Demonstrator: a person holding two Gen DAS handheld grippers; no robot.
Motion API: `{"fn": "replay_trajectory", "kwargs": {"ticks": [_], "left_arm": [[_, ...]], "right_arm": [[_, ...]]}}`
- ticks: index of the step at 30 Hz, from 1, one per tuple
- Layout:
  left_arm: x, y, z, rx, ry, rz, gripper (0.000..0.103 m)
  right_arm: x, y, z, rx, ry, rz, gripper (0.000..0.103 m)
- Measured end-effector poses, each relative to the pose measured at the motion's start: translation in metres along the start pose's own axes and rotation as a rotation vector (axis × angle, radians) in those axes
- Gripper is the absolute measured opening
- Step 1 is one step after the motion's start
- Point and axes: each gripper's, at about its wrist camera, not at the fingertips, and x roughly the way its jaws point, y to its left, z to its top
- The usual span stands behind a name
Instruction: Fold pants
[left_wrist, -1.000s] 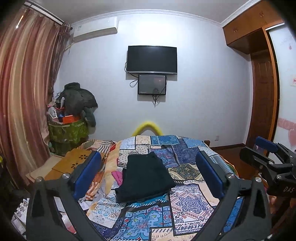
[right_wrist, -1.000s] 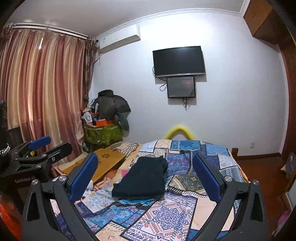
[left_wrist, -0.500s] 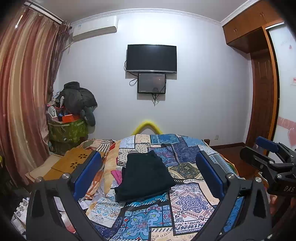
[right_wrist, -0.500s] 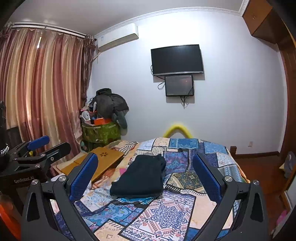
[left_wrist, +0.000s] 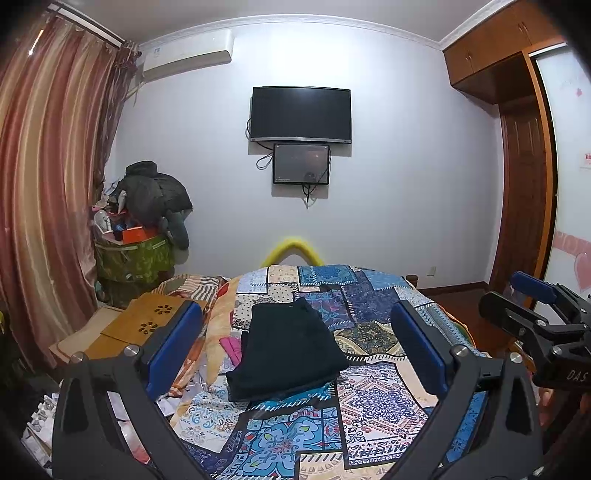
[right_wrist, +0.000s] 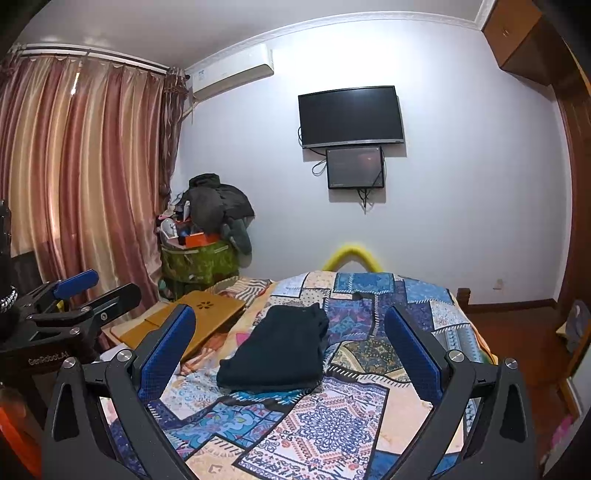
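A: Where are the pants (left_wrist: 286, 350) as you hold things?

B: From your left wrist camera they lie folded into a dark rectangle on the patchwork quilt (left_wrist: 373, 402), in the middle of the frame, between your two blue pads and well beyond them. In the right wrist view the pants (right_wrist: 277, 350) sit a little toward 9 o'clock of centre, flat on the same quilt (right_wrist: 332, 424).

A: And your left gripper (left_wrist: 295, 345)?

B: Its jaws are spread wide, with nothing between the pads; it hovers above the bed, apart from the cloth. You can also see it in the right wrist view, at 9 o'clock near the frame's edge (right_wrist: 92, 291).

A: Your right gripper (right_wrist: 291, 343)?

B: Spread wide as well, holding nothing, clear of the pants. It shows at 3 o'clock in the left view (left_wrist: 532, 295).

A: What else is around?

B: A wooden lap desk (right_wrist: 207, 314) lies beside the bed toward 9 o'clock, a television (left_wrist: 301, 113) hangs on the wall at 12 o'clock, and striped curtains (right_wrist: 74, 177) fill the side at 9 to 10 o'clock.
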Motion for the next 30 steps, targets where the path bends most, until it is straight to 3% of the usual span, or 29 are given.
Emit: {"fn": "replay_trajectory", "kwargs": {"ticks": [30], "left_arm": [[0.0009,-0.0005,-0.0017,0.006,0.021,-0.064,0.103]], "right_arm": [[-0.0042,-0.0097,-0.0022,0.011,0.002,-0.016,0.102]]}}
